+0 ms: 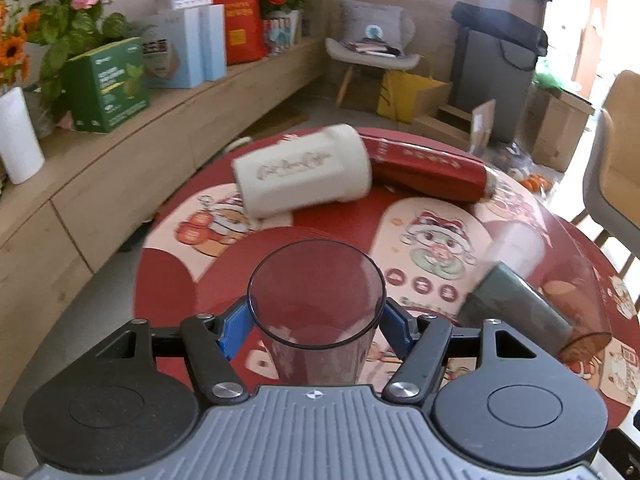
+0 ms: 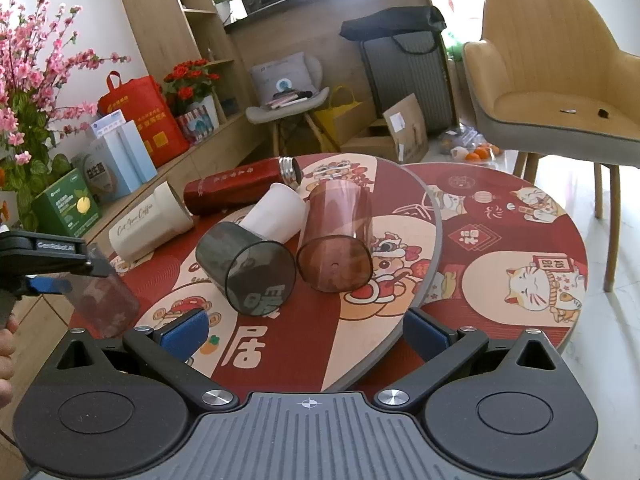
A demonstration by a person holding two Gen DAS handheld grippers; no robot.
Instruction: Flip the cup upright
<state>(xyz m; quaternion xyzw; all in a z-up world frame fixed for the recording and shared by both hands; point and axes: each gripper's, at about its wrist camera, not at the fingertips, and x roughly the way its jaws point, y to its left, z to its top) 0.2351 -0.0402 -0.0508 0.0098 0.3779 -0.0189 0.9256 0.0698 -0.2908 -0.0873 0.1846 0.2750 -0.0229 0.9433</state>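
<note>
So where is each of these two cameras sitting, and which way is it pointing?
Left wrist: rides the left hand-held gripper, looking along its blue-padded fingers, shut on a clear smoky plastic cup.
Right wrist: rides the open right hand-held gripper, facing the round red cartoon-print table; fingertips of a bare hand show at left.
Shared: the cream coffee tumbler lying down.

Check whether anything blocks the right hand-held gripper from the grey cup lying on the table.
Nothing visible does. The right hand-held gripper is open, with only bare tablecloth between it and the grey cup.
</note>
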